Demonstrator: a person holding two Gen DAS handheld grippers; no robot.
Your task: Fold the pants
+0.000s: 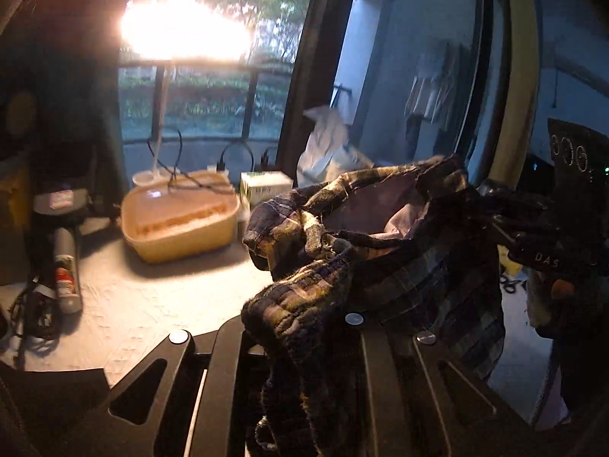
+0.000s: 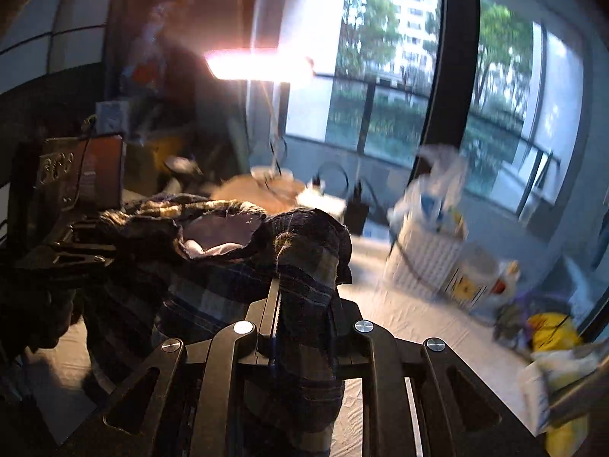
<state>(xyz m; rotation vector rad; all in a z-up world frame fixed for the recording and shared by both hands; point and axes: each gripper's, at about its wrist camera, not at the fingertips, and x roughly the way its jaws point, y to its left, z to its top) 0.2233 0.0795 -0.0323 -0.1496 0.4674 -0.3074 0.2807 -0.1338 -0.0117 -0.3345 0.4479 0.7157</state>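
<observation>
Dark plaid pants (image 1: 342, 251) hang in the air above the table, held by both grippers at the waistband, whose pale lining (image 1: 365, 209) faces up. My left gripper (image 1: 300, 327) is shut on one side of the waistband, with cloth draped over its fingers. My right gripper (image 2: 300, 285) is shut on the other side of the pants (image 2: 304, 266). The right gripper also shows at the right of the left wrist view (image 1: 533, 236). The left gripper shows at the left of the right wrist view (image 2: 72, 251). The pant legs hang down below, mostly hidden.
A white table surface (image 1: 144, 304) lies below. On it stand a tan basin (image 1: 179, 221) under a bright lamp (image 1: 182, 30), a small carton (image 1: 266, 186), a spray can (image 1: 66, 278), a white basket (image 2: 430, 251) and yellow items (image 2: 552, 331). Windows are behind.
</observation>
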